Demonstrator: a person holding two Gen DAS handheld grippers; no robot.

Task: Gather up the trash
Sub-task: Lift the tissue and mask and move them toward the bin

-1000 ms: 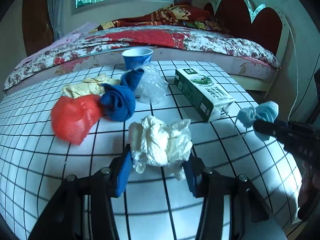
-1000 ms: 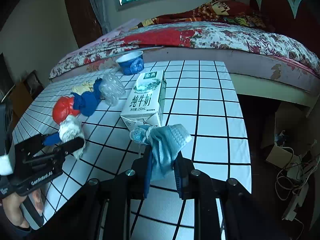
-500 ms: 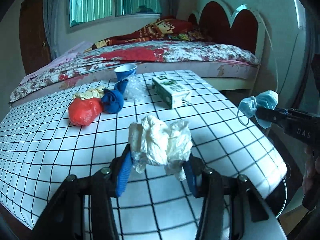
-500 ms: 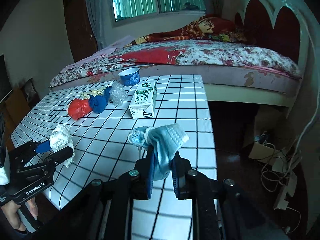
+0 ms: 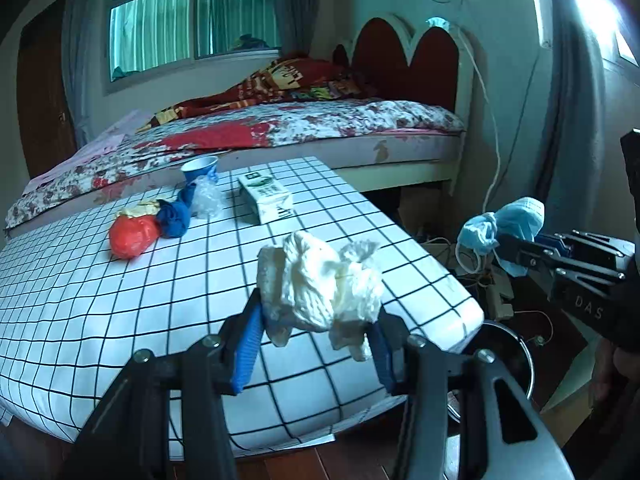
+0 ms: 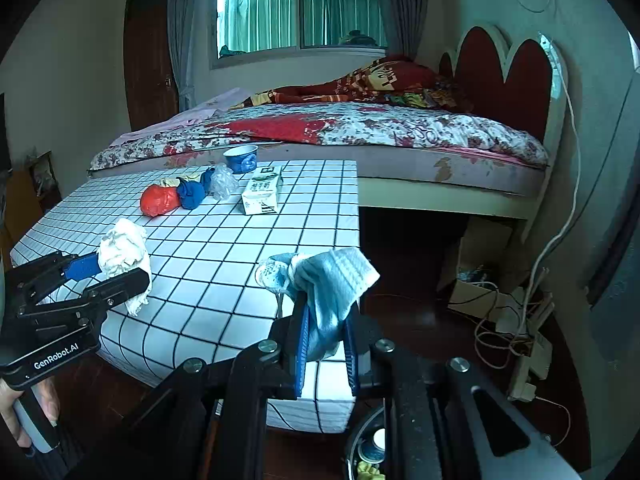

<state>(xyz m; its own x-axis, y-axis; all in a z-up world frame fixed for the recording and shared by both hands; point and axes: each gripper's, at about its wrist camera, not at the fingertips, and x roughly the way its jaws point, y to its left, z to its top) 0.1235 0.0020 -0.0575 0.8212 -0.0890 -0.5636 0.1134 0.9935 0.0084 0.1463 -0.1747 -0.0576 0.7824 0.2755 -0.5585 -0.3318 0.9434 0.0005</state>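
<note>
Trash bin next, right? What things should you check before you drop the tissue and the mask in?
1. Left gripper shut on the crumpled white tissue: ok.
2. Right gripper shut on the blue face mask: ok.
3. Both pieces lifted off the checkered table: ok.
4. Trash bin found: ok, its dark round rim shows on the floor by the table corner, with some trash already inside in the right wrist view.
5. Either piece directly over the bin opening: cannot tell; the mask looks closer to it.
6. Table finished: not ok. The milk carton, blue paper cup, red bag and blue cloth remain.
</note>
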